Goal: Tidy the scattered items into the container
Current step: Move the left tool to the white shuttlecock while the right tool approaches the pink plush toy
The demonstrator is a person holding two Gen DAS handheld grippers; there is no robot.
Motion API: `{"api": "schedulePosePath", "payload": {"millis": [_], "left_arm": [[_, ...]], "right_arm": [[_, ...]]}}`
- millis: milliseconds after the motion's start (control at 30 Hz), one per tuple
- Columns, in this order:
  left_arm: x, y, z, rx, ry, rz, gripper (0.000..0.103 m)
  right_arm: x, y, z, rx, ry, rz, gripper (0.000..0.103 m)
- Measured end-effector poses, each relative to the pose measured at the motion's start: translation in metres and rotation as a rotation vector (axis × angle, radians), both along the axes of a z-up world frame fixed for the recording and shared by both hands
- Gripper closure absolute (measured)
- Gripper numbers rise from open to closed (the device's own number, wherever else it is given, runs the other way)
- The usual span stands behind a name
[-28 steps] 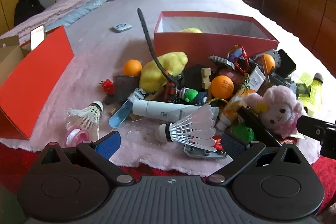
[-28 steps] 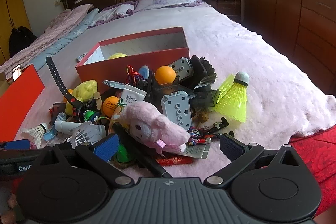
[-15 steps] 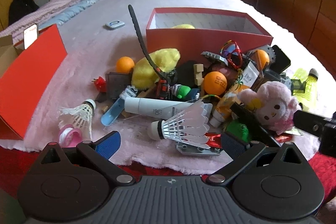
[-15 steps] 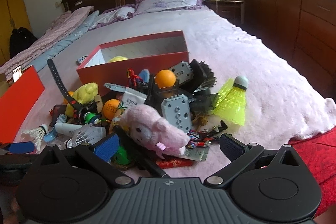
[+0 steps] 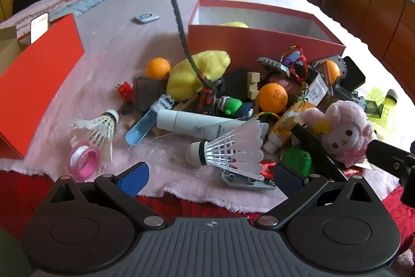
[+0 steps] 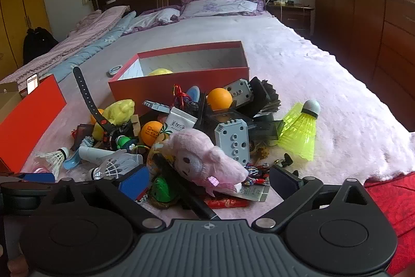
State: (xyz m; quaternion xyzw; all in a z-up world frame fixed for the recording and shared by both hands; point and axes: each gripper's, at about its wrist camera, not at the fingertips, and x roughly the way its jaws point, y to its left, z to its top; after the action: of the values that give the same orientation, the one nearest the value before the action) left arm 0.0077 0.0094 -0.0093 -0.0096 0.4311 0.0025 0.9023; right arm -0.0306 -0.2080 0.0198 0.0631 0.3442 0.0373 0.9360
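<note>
Left wrist: both tools [image 5: 210, 174] [image 6: 209, 179] gape wide, apparently empty, near the blanket edge [image 5: 181, 195].

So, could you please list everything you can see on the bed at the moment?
box: 1, red, behind the pile, open
lid: 1, red, far left
table tennis balls: 3, orange, in the pile
feather shuttlecocks: 2, white, front of the pile
plastic shuttlecock: 1, yellow-green, right of the pile
plush toy: 1, pink, front right
soft toy: 1, yellow, before the box
tube: 1, white, lying centre
tape roll: 1, pink, front left
left gripper: jaws open, empty
right gripper: jaws open, empty
</note>
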Motion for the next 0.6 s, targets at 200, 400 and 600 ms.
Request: {"api": "schedulePosePath", "payload": {"millis": [200,400,600], "left_arm": [[0.003,0.004,-0.002,-0.025,0.003,0.010,0.000],[0.014,0.001,-0.006,-0.035,-0.002,-0.014,0.000],[0.021,0.001,-0.013,-0.039,-0.003,-0.041,0.001]], "right_arm": [[-0.005,-0.001,0.000,-0.009,0.004,0.019,0.005],[0.012,-0.001,-0.006,-0.001,0.012,0.038,0.018],[0.027,0.003,-0.019,-0.006,0.050,0.039,0.030]]}}
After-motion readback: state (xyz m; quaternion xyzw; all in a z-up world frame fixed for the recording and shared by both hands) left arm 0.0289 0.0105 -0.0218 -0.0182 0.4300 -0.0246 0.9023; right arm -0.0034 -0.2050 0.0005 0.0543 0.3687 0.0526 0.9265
